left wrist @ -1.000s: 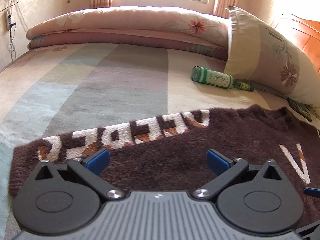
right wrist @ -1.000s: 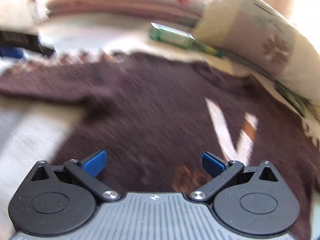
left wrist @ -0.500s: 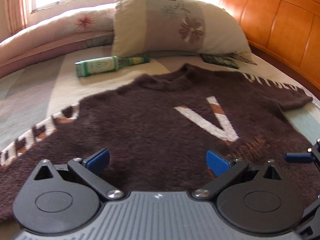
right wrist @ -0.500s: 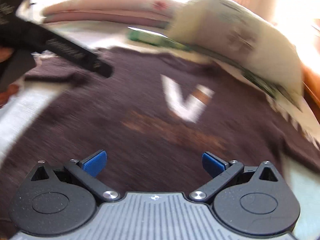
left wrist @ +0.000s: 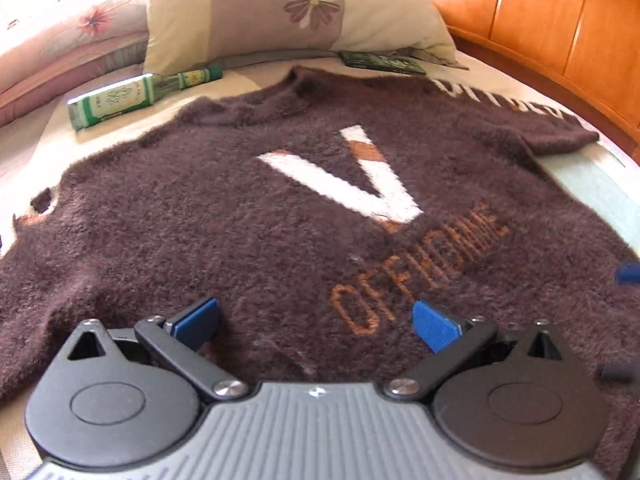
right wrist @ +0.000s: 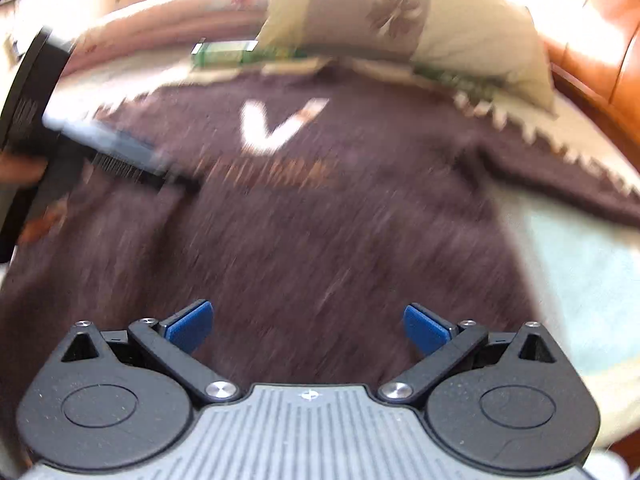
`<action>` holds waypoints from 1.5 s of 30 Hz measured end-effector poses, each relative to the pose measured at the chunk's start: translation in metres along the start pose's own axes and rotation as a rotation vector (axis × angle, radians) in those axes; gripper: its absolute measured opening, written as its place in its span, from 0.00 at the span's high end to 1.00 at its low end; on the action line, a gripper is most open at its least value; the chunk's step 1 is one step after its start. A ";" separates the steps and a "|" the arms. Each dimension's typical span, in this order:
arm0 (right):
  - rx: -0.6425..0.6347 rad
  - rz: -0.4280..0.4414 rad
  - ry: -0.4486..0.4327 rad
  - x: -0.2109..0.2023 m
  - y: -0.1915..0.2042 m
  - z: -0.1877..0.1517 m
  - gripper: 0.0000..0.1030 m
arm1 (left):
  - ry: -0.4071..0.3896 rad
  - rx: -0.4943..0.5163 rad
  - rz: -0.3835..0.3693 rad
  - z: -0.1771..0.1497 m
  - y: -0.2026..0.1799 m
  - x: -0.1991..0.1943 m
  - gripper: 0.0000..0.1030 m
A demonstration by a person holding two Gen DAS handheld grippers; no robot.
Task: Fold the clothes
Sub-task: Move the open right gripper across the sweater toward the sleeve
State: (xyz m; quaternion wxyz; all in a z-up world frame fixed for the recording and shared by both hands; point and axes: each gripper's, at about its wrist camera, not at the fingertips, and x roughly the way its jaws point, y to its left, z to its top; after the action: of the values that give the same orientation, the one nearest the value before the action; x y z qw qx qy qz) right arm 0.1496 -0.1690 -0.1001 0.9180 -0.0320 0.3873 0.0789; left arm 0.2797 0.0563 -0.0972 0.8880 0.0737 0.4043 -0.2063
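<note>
On the bed [left wrist: 592, 184] lies a fuzzy brown sweater [left wrist: 240, 220], spread flat.
Its neck points to the flowery pillow [left wrist: 280, 4], its bottom edge to both cameras, sleeves out sideways. It has a white V and orange letters. The left gripper [left wrist: 316, 318] and right gripper [right wrist: 306, 322] hang over it, blue fingers [left wrist: 194, 316] wide apart, holding nothing. A green bottle [left wrist: 116, 100] lies near the collar. The right view is blurry.
</note>
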 end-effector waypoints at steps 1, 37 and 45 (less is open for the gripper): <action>-0.004 -0.024 -0.028 0.002 -0.007 0.012 0.00 | 0.000 -0.001 0.003 0.000 0.000 0.000 0.01; 0.319 0.070 0.012 0.130 -0.108 0.135 0.00 | -0.070 0.013 -0.023 0.001 0.013 -0.003 0.01; 0.365 -0.186 0.043 0.181 -0.128 0.189 0.00 | -0.149 0.043 -0.006 -0.001 0.027 -0.012 0.01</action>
State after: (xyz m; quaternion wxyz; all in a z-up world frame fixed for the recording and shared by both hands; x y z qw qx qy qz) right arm 0.4288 -0.2507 -0.0979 0.9034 0.0975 0.4101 -0.0786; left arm 0.2834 0.0843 -0.0902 0.9133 0.0760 0.3326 -0.2226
